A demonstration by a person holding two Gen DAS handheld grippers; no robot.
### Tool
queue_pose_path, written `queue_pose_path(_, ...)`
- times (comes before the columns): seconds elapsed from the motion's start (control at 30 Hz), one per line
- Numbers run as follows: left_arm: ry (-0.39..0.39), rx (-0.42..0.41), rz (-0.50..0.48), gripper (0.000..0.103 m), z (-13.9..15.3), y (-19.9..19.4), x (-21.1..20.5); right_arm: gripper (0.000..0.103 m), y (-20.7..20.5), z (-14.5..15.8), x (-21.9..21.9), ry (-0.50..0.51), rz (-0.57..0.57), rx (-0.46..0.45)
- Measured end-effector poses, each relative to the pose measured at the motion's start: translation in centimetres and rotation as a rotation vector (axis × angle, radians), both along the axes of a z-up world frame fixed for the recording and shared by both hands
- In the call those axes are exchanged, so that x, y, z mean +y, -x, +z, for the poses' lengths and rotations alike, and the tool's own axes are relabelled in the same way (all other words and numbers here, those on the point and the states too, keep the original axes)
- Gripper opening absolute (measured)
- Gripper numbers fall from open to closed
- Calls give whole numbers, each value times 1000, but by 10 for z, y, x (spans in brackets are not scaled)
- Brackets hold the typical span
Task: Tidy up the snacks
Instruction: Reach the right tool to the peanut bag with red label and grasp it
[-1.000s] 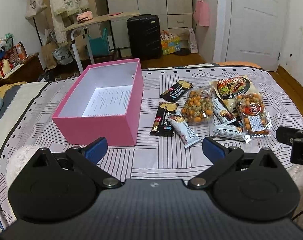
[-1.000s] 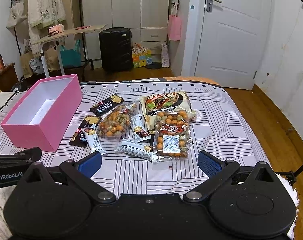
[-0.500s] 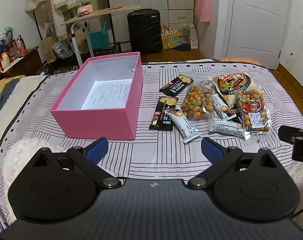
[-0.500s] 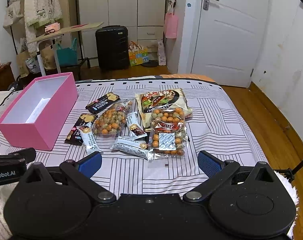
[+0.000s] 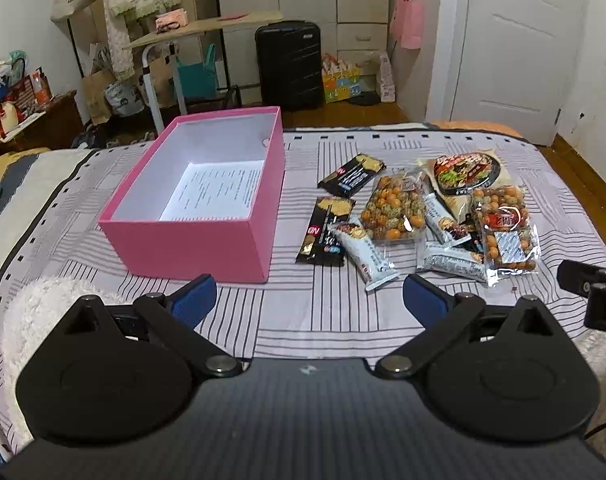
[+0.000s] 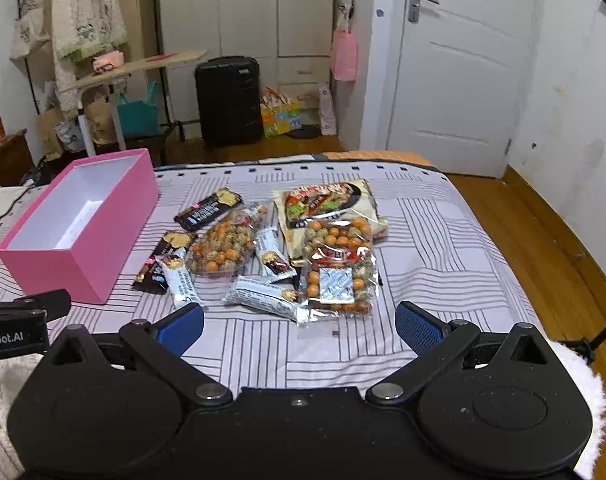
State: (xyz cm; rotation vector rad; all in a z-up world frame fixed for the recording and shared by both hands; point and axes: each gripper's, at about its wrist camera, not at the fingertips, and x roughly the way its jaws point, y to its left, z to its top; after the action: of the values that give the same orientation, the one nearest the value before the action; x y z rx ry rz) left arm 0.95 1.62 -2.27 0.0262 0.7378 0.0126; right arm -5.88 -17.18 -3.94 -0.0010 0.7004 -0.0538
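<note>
An open pink box with a printed sheet inside sits on the striped bed. Right of it lies a cluster of snacks: two black bars, white bars, two clear bags of orange balls and a large noodle packet. My left gripper is open and empty, near the bed's front edge below the box and snacks. My right gripper is open and empty, just short of the nearest ball bag.
A white fluffy cover lies at the bed's near left. Beyond the bed stand a black suitcase, a folding table, a clothes rack and a white door. Wooden floor runs along the bed's right edge.
Both grippers have drawn back and risen slightly, so the box and snacks sit a little farther away in view. Both stay open and empty. Nothing on the bed has moved.
</note>
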Motion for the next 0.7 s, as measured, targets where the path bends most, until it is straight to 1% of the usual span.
queue_pose_path(0.17, 7, -2, -8, 100, 2, -2, -1, 102, -5, 4, -9, -39, 49, -24)
queue_pose_path(0.23, 9, 2, -35, 100, 4, -5, -4, 102, -11, 9, -19, -59, 65, -35)
queue_pose_path(0.3, 14, -11, -46, 100, 8, -9, -6, 101, -18, 17, -28, -73, 66, -61)
queue_pose_path(0.37, 37, -28, -66, 100, 12, -15, -10, 101, -28, 27, -39, -89, 67, -98)
queue_pose_path(0.43, 82, -19, -111, 100, 16, -28, -15, 101, -44, 35, -52, -110, 73, -107)
queue_pose_path(0.5, 154, -1, -148, 100, 19, -43, -21, 101, -62, 38, -62, -120, 73, -87)
queue_pose_path(0.6, 267, 46, -206, 99, 19, -72, -33, 101, -101, 40, -78, -139, 61, 3)
queue_pose_path(0.63, 285, 57, -230, 97, 18, -81, -39, 100, -118, 37, -85, -166, 68, 49)
queue_pose_path(0.67, 290, 66, -254, 96, 16, -88, -47, 99, -130, 33, -89, -190, 69, 87)
queue_pose_path(0.7, 285, 77, -283, 92, 12, -96, -56, 98, -141, 27, -92, -208, 71, 119)
